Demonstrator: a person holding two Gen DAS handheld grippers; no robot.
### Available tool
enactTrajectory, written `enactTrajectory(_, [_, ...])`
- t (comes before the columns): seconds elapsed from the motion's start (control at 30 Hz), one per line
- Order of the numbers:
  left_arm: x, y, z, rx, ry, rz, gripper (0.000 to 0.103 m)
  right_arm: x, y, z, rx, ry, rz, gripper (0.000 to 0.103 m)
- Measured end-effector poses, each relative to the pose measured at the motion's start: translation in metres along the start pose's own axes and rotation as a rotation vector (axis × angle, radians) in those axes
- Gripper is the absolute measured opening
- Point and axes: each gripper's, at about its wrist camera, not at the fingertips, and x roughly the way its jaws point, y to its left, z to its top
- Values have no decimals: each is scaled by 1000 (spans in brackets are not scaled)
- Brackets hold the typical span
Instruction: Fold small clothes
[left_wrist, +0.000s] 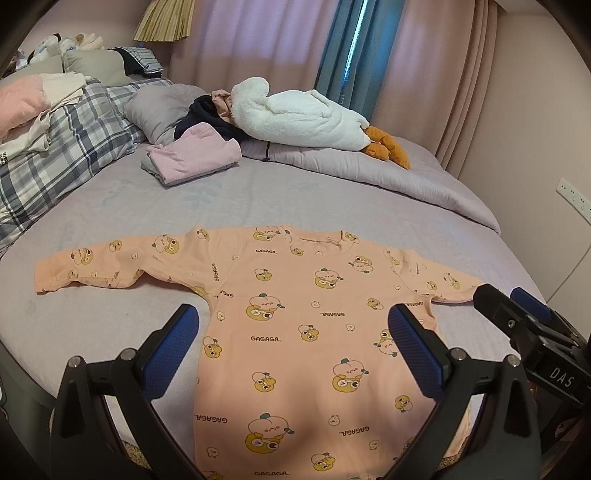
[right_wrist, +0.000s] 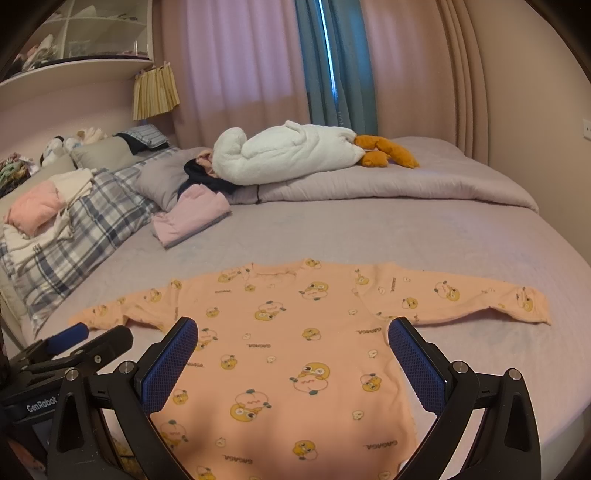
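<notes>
A peach long-sleeved top (left_wrist: 295, 332) with a cartoon print lies flat on the bed (left_wrist: 295, 192), both sleeves spread out to the sides and the hem nearest the cameras. The left tongs (left_wrist: 293, 328) hover over its body, spread wide and holding nothing. The right tongs (right_wrist: 293, 341) hang beside them, likewise wide apart and empty. Farther back lie folded pink clothes (left_wrist: 195, 155), a white plush goose (left_wrist: 303, 114) and a plaid quilt (left_wrist: 70, 144).
</notes>
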Motion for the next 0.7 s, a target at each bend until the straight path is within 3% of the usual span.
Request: enactTrajectory(0.7, [-7,2,1,-9,-22,-15,102,-3,5,3,-15,-9,-4,102])
